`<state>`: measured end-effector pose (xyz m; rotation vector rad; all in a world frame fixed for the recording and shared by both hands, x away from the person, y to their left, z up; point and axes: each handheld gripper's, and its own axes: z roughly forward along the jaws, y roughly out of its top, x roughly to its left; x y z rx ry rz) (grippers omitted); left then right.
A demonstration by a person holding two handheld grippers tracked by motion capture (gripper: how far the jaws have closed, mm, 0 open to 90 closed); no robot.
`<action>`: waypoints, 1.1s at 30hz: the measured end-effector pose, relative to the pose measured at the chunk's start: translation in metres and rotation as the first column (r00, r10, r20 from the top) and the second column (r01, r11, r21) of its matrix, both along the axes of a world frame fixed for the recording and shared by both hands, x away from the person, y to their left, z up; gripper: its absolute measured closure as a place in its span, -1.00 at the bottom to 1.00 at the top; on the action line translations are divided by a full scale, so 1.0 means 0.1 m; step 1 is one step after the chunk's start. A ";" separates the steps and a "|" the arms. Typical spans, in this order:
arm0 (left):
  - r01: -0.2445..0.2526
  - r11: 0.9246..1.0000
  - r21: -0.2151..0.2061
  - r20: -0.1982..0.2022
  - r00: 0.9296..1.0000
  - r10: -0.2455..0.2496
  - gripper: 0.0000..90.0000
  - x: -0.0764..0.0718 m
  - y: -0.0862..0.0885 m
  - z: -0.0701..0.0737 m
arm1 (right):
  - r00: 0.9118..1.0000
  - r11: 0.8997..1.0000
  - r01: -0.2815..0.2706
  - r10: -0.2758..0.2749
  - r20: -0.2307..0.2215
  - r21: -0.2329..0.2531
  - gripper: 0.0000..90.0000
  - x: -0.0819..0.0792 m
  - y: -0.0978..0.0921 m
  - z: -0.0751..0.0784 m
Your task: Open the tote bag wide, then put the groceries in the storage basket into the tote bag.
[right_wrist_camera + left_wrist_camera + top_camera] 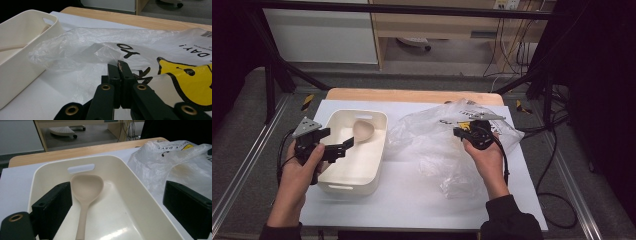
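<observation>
Spoon (85, 195) lay inside tub (377, 150), long axis along open left gripper (120, 205), bowl at tub's far end. Right gripper (120, 65), right of tub, pinched shut on bag (82, 50).

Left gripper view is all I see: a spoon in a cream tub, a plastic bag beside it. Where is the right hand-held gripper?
Observer: The right hand-held gripper is shut on a fold of the plastic bag.
Operator: Is the bag lifted?
Observer: In the high view most of it rests crumpled on the white sheet, right of the tub.
Operator: And my own gripper?
Observer: The left hand-held gripper comes in over the tub's left rim.
</observation>
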<state>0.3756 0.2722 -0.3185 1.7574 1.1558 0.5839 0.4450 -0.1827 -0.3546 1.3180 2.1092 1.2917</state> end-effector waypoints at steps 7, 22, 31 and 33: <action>-0.025 1.000 -0.012 0.003 1.000 0.025 -0.81 -0.04 0.14 0.00 | 1.000 1.000 -0.009 0.009 -0.007 -0.005 1.00 -0.01 0.02 -0.02; -0.035 0.999 -0.033 0.009 0.999 0.036 -0.81 -0.01 0.25 -0.07 | 1.000 1.000 -0.014 0.013 -0.020 -0.012 1.00 -0.01 0.01 -0.08; -0.050 0.999 -0.002 -0.048 0.998 0.050 -0.78 0.01 0.35 -0.15 | 0.999 1.000 -0.017 0.017 -0.030 -0.013 1.00 -0.01 0.02 -0.12; -0.059 0.998 0.015 -0.059 0.996 0.060 -0.74 0.00 0.35 -0.16 | 0.999 1.000 -0.019 0.018 -0.033 -0.017 1.00 -0.02 0.03 -0.13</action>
